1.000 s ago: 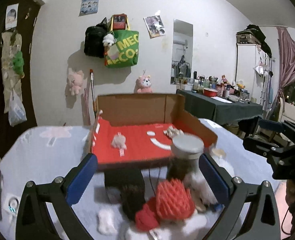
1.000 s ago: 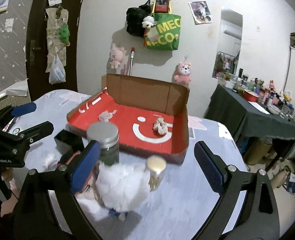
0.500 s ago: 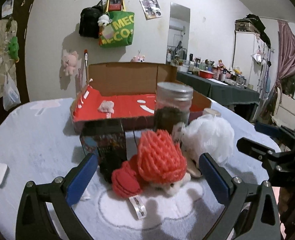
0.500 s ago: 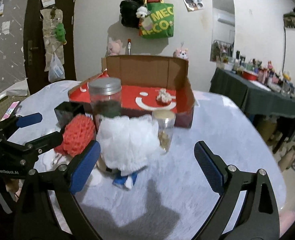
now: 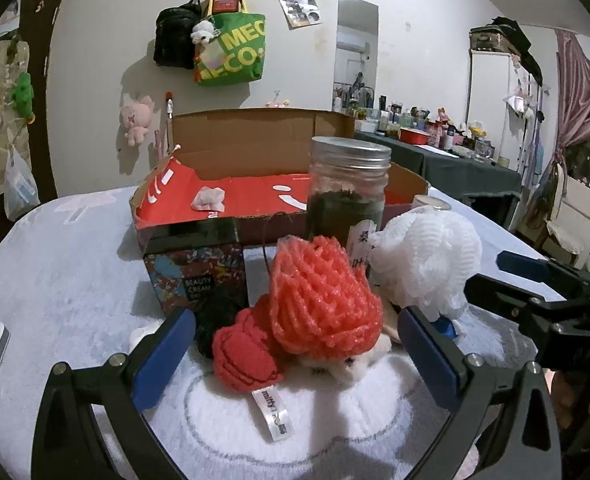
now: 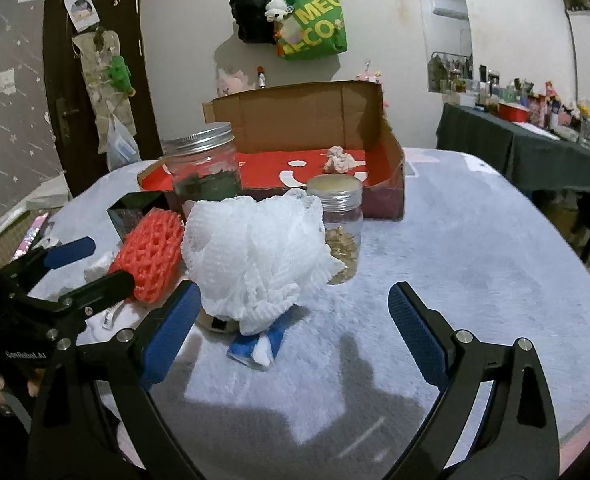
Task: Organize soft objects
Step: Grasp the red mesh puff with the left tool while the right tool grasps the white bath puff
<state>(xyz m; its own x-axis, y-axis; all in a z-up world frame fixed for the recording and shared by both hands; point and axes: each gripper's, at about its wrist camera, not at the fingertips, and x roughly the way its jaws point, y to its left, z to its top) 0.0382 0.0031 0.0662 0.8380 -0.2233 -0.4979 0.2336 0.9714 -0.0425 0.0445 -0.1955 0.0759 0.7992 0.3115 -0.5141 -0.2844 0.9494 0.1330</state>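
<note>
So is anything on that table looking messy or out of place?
Yes: the soft things are heaped together in front of the cardboard box rather than sorted. The red foam net lies on a red knit ball, and the white foam net leans against the small jar.

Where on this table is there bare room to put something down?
The table is bare right of the small jar and cardboard box, and left of the Beauty Cream box. Crowded: the red mesh, white mesh and tall jar huddle together.
</note>
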